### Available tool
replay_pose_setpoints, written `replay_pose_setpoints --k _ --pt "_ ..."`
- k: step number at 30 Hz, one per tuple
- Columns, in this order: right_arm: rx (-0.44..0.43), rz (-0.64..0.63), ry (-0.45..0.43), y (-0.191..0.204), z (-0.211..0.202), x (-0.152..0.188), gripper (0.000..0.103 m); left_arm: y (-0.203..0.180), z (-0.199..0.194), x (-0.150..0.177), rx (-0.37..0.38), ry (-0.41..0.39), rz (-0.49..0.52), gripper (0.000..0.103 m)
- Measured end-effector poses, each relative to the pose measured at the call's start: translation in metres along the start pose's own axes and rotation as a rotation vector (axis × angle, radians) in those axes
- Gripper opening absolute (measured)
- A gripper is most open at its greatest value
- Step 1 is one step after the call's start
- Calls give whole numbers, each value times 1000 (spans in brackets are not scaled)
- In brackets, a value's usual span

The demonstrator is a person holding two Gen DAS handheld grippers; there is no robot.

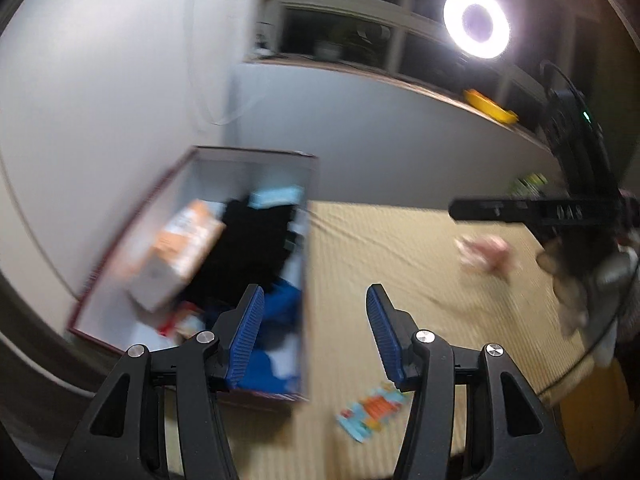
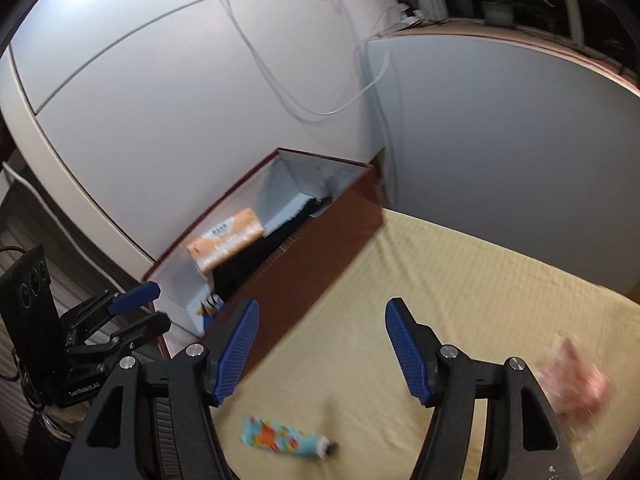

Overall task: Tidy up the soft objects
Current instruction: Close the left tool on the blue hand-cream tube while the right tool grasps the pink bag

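While the left gripper hangs with jaws wide and empty, the box sits left of them and the colourful tube lies on the yellow bedcover just below. Seen from the right wrist, the right gripper has jaws wide and empty; the tube lies below, nearer the left jaw.

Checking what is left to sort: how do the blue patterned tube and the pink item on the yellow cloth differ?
The blue patterned tube is sharp enough to read: light blue with orange print and a dark cap; the pink item is a motion-blurred pale lump with no clear shape. The tube lies between the right gripper fingers' line of view; the pink item sits off to its right. Both lie on the yellow cloth, outside the box.
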State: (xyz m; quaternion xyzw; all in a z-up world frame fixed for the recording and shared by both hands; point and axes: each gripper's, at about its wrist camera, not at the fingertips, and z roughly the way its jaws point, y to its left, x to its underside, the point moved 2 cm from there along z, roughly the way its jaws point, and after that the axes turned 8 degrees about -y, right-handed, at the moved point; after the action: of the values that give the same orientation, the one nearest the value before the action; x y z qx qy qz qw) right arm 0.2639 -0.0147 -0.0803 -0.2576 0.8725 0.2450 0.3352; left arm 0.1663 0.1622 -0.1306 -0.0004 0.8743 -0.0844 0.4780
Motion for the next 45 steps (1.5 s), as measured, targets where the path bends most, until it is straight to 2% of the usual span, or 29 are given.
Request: replay_pose_setpoints --k 3,5,13,17,21,31,39,45 --pt "28 13 -33 -24 -26 14 62 -24 5 12 70 47 37 52" --pt "75 18 -53 -43 -43 25 62 -38 11 20 102 80 58 52" --pt "248 31 -63 -105 -91 64 80 -69 35 48 151 184 143 52" --pt "327 52 -29 -136 -99 77 82 -83 47 63 157 231 202 53" --pt "379 30 13 -155 -91 83 82 -91 55 72 161 257 237 53" --pt "386 119 90 -196 -53 80 82 -94 74 80 137 301 322 53" --pt "408 128 132 -209 -29 75 82 -94 93 89 136 352 342 53" --pt "412 98 148 -204 -22 72 82 -94 97 92 131 361 349 53"
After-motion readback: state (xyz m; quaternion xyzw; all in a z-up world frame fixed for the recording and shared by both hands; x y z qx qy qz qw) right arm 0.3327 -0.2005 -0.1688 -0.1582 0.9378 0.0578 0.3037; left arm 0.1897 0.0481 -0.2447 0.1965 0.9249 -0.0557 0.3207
